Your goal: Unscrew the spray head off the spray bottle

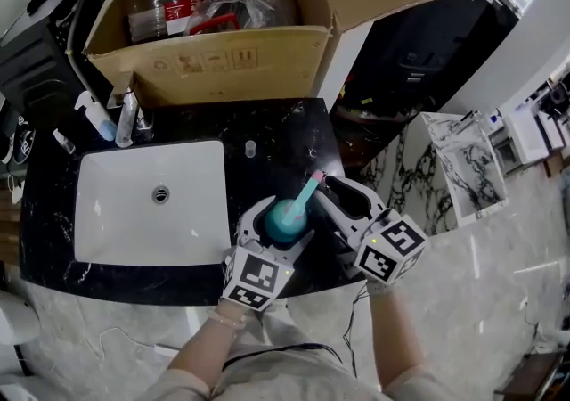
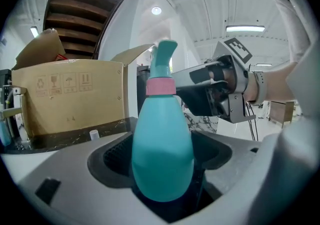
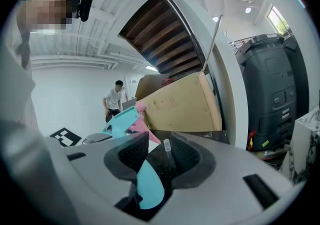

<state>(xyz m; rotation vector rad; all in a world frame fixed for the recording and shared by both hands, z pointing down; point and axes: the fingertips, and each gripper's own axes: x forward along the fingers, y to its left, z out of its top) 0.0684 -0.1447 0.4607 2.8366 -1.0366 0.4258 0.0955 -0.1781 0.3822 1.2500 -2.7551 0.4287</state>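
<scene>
Setting: washroom-style station inside an open hall. White sink (image 1: pixel 116 178), black marble counter (image 1: pixel 278 136), cardboard box (image 1: pixel 207 62), strip-lit ceiling (image 2: pixel 244 28).

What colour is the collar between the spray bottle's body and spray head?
Pink collar, clearest in the left gripper view.

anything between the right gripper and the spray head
Nothing visible. A teal part of the spray head already sits between the right gripper's fingers, close against one of them, with a gap left on the other side. The left gripper clamps the bottle by its body.
</scene>
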